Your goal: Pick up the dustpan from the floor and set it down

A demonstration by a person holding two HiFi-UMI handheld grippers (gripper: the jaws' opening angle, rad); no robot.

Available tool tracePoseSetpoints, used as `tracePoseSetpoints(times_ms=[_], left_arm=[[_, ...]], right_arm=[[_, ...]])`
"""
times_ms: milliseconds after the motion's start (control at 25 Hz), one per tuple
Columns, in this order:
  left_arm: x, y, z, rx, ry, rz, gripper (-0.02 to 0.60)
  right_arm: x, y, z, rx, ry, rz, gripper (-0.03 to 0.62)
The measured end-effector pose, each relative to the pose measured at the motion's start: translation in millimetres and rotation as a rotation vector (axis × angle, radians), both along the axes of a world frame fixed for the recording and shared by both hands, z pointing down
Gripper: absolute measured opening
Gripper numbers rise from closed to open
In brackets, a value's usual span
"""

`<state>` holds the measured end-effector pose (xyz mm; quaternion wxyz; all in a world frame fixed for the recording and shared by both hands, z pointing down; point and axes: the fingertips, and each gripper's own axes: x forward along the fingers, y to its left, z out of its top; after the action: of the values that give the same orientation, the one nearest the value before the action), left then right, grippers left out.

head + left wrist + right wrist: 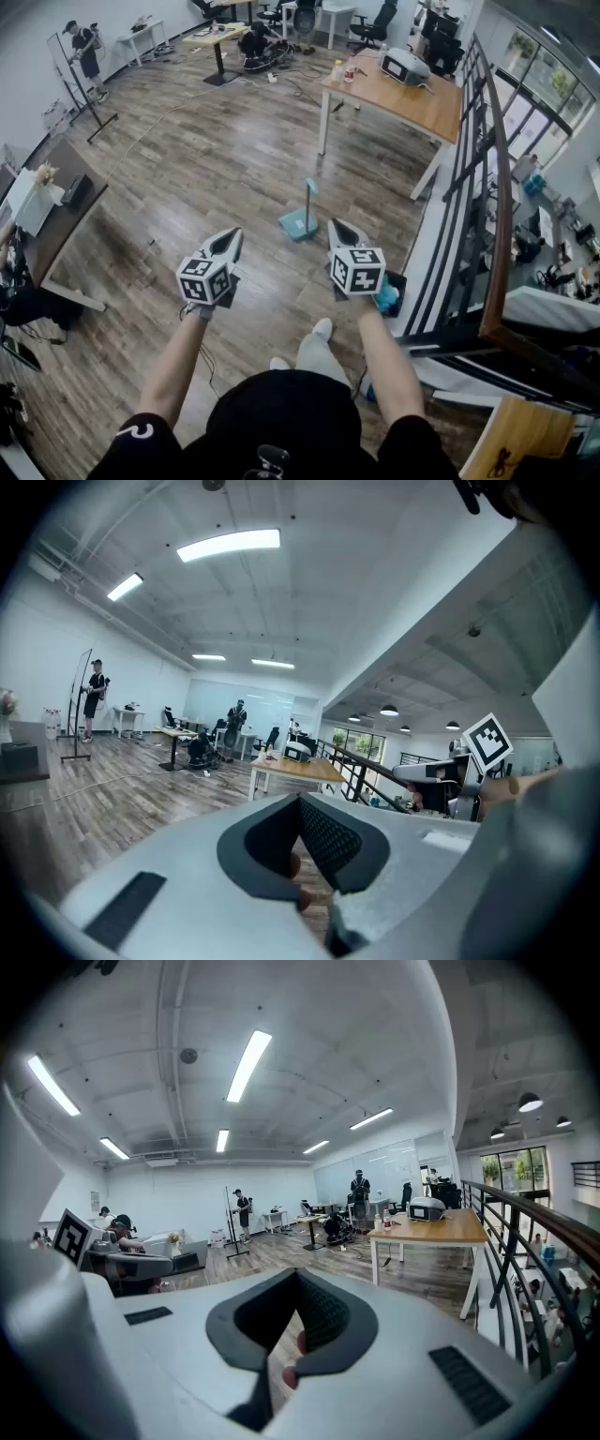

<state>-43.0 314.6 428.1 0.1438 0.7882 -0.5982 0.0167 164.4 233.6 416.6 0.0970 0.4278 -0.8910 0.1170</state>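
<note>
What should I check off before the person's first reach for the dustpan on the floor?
1. Dustpan in sight on the floor, handle upright: ok.
2. Left gripper empty: ok.
3. Right gripper empty: ok.
4. Jaws apart for a grasp: not ok, both pairs are together.
5. Dustpan lined up with a gripper: cannot tell; neither gripper view shows it.
</note>
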Motion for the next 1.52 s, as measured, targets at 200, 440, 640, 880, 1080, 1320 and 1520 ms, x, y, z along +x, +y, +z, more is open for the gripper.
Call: tracePoseSetpoints(times_ms=[200,440,640,880,1080,1320,1520], left_arm=[[0,-2,2,-0.002,0.004,-0.002,-0.002],[-7,-9,10,-0.012,0.009,-0.010,-0.002],[-14,-22,15,-0.024,0.015,-0.018,-0.002],[-20,-49,21,-0.027,0.016,-0.024,-0.002],[-18,-92,18,-0.030,0.015,-0.027,-0.002],[-13,-151,8,-0.037,0.018,-0.029,-0.002],[-7,-191,8,-0.048,0.006,-0.047,-0.002]], right_arm=[[3,-1,0,0.001,0.006,-0.001,-0.006],[-1,-9,8,-0.007,0.019,-0.006,-0.006],[-8,-23,12,-0.004,0.035,-0.010,-0.005],[-16,-52,20,-0.010,0.053,-0.024,-0.005],[-15,-94,21,-0.016,0.065,-0.032,-0.005],[-17,-150,20,-0.009,0.094,-0.047,-0.005],[-14,-193,21,-0.011,0.115,-0.073,-0.005]])
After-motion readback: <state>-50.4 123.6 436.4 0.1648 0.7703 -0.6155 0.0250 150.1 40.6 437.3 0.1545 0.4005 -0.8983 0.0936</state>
